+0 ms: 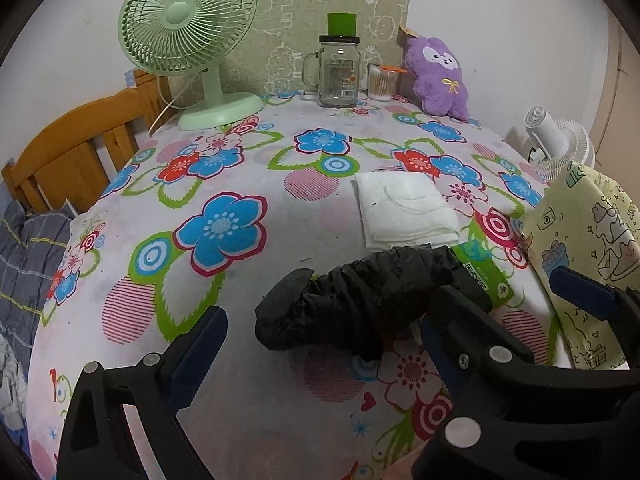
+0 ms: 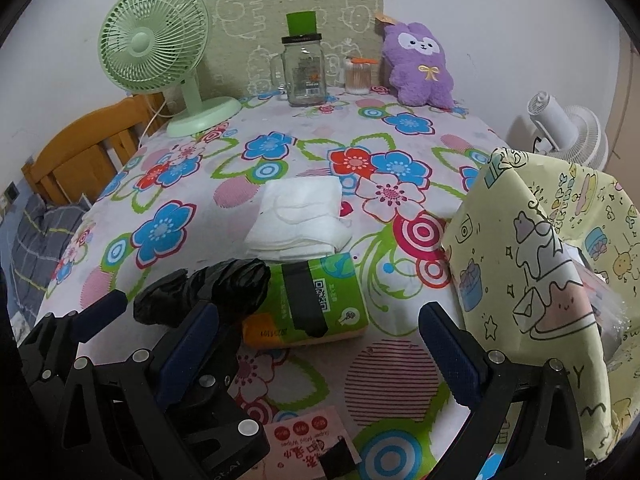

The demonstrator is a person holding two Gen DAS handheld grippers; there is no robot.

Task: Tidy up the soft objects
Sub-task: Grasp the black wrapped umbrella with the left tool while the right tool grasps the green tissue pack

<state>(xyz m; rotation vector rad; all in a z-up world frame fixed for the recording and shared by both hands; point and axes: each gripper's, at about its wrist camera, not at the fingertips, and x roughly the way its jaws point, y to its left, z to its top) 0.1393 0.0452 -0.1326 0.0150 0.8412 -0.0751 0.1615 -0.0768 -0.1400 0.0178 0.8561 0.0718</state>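
A crumpled roll of black plastic bags (image 1: 360, 300) lies on the floral tablecloth, between the fingers of my open left gripper (image 1: 324, 340); it also shows in the right wrist view (image 2: 208, 292). A green tissue pack (image 2: 316, 300) lies right of it, partly under the roll in the left wrist view (image 1: 484, 268). A folded white cloth (image 1: 404, 208) (image 2: 300, 216) lies behind them. A purple plush toy (image 1: 436, 76) (image 2: 416, 68) stands at the back. My right gripper (image 2: 320, 340) is open and empty in front of the tissue pack.
A yellow cartoon-print fabric bin (image 2: 540, 272) (image 1: 580, 260) stands at the right. At the back stand a green fan (image 1: 192, 40), a glass jar (image 1: 338, 72) and a cotton swab cup (image 1: 380, 82). A pink wipes packet (image 2: 304, 440) lies near the front edge. A white fan (image 2: 568, 132) is beyond the table.
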